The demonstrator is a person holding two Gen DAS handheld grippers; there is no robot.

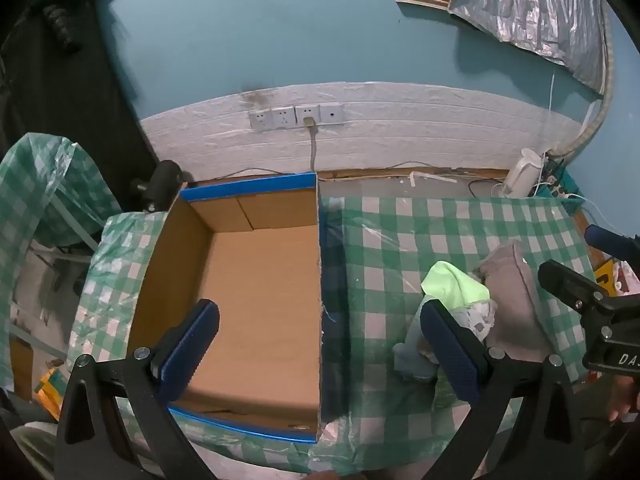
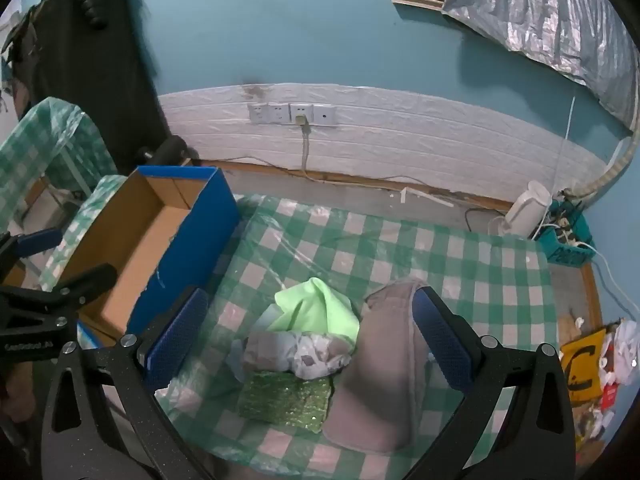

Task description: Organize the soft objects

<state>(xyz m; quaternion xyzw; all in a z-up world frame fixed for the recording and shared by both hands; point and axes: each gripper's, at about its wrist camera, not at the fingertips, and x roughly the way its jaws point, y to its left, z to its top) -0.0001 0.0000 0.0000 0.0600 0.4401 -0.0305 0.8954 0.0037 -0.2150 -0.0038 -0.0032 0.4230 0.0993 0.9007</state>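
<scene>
The sorting looks just begun: the box (image 1: 260,300) on the left is bare inside, the soft pile (image 2: 316,344) sits right of it on the worktop (image 2: 460,248), and both the left hand-held gripper (image 1: 320,344) and right hand-held gripper (image 2: 308,332) are spread wide and hold nothing, so next the right one should pinch the green cloth (image 2: 320,310).

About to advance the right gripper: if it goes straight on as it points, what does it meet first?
Probably the cloth pile: the open right gripper points at the patterned cloth and light green cloth, though depth is unclear.

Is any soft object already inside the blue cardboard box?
No, the blue cardboard box shows only its bare brown floor.
</scene>
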